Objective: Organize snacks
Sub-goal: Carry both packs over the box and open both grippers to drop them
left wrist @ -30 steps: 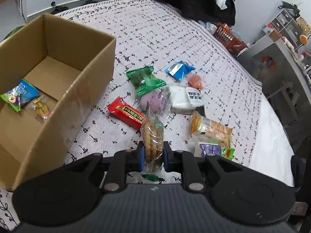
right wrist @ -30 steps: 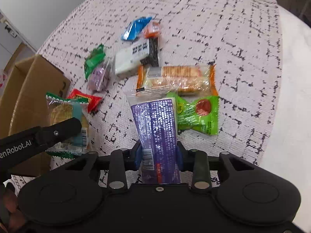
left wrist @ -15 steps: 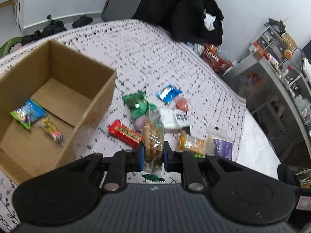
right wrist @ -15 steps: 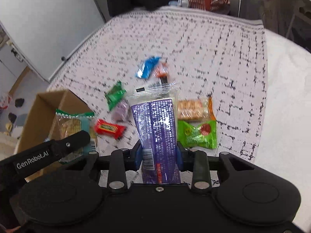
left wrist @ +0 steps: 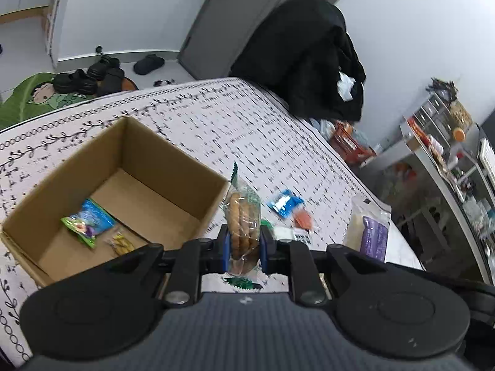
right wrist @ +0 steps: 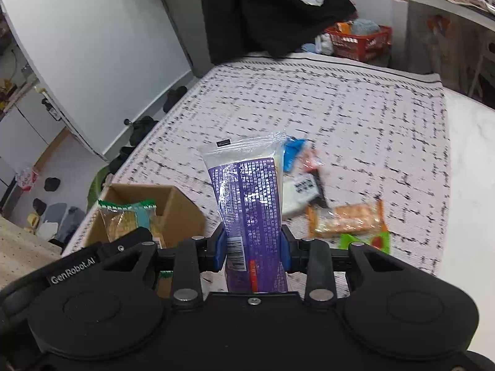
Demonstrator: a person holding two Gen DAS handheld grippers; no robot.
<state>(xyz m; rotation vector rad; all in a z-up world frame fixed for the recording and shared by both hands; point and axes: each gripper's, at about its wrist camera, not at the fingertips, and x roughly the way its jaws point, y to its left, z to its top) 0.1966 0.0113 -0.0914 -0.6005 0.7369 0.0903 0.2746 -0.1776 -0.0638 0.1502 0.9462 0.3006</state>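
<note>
Left gripper (left wrist: pixel 244 244) is clamped on the biscuit pack (left wrist: pixel 242 216), held aloft beside the box (left wrist: pixel 198 171) rim. Right gripper (right wrist: pixel 252 249) is clamped on the purple pack (right wrist: pixel 250 204), above the bed (right wrist: pixel 355 111). Risk judged: 2 packs released short of the opening, or crinkly film slipping from the pads.

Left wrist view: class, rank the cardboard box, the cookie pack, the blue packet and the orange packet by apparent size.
1. Cardboard box
2. Cookie pack, though it is nearest the camera
3. Blue packet
4. Orange packet
</note>
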